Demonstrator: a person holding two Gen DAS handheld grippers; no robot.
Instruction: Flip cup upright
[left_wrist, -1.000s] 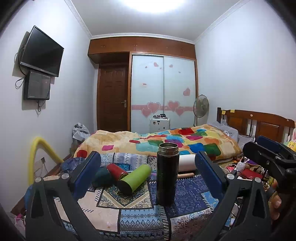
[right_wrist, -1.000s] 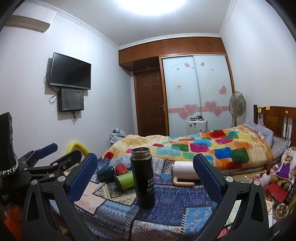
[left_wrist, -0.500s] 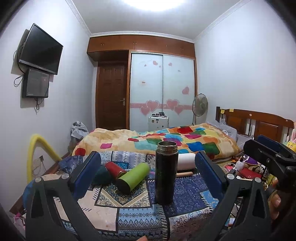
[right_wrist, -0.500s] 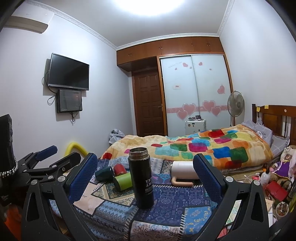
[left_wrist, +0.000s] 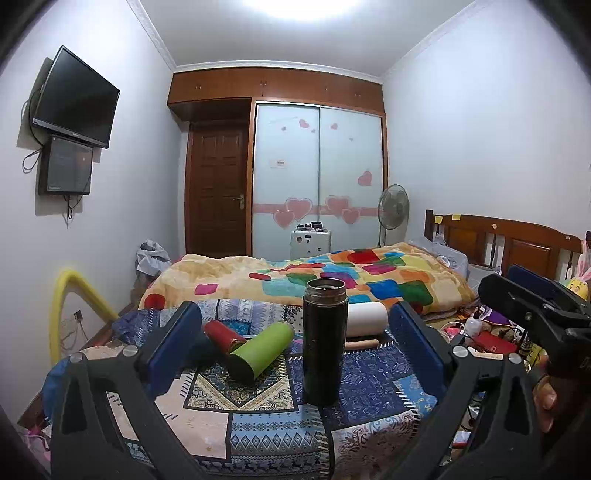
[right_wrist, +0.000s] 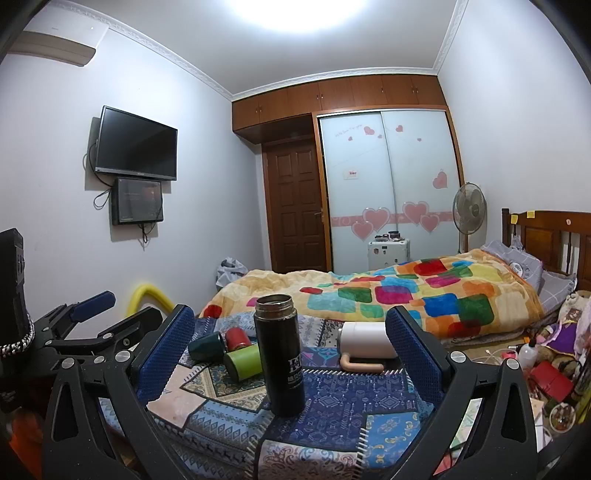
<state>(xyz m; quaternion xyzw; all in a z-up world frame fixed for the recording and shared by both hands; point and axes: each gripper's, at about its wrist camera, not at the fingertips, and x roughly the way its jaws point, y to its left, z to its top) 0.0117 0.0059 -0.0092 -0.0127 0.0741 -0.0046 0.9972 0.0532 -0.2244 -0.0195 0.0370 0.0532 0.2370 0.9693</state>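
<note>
A tall black flask stands upright on the patchwork cloth; it also shows in the right wrist view. A green cup, a red cup and a white mug with a tan handle lie on their sides behind it. A dark green cup lies at the left in the right wrist view. My left gripper is open and empty, in front of the flask. My right gripper is open and empty, also in front of the flask.
A bed with a colourful blanket lies behind the table. Clutter sits on the floor at the right. A yellow tube stands at the left wall. The right gripper shows at the right edge of the left wrist view.
Both cameras have tilted up and pulled back slightly, so the table sits lower in view. The cups and flask have not moved. Both grippers stay open.
</note>
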